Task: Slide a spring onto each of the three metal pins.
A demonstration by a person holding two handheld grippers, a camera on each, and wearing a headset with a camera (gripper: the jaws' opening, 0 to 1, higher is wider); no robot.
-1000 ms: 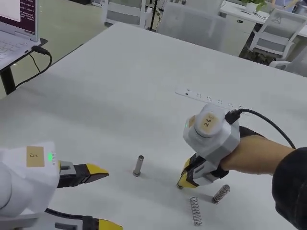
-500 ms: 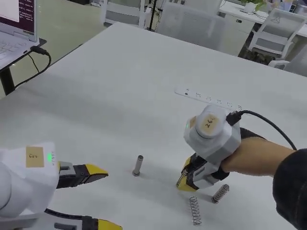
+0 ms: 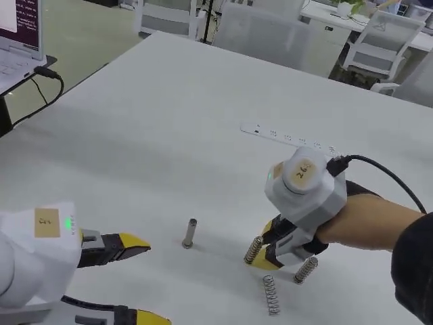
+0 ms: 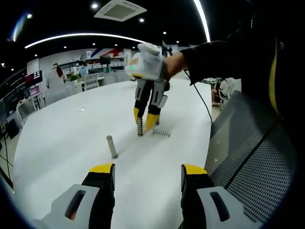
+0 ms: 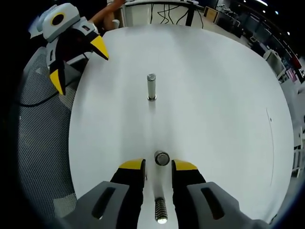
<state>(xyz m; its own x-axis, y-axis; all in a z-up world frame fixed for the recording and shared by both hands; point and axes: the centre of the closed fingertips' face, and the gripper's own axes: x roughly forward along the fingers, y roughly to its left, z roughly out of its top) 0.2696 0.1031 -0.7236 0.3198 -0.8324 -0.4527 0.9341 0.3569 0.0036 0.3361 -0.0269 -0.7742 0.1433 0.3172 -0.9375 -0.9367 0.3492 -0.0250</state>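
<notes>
1. Here we see the right gripper (image 3: 265, 249) low over the plain white table (image 3: 169, 122). Its yellow-tipped jaws are clenched on a silvery coiled wire spring (image 3: 253, 249).
2. That spring sticks out below the tips, tilted in the head view. Its coils are even and closely wound, and its lower end looks to meet the table.
3. In the right gripper view, a round shiny metal end (image 5: 162, 158) sits between the tips of those jaws, with coils showing closer to the camera. We cannot tell whether a pin runs inside the coil.
4. A short grey metal pin (image 3: 190, 233) stands upright on a slightly wider foot. It stands between the two grippers, apart from both, and its shaft is bare.
5. Two loose silvery coil springs (image 3: 306, 269) (image 3: 271, 294) lie flat on the table just beside the right gripper. They are near each other but not touching.
6. The left gripper (image 4: 147, 174) points across the table toward the pin, with its yellow-tipped jaws released and spread wide.
</notes>
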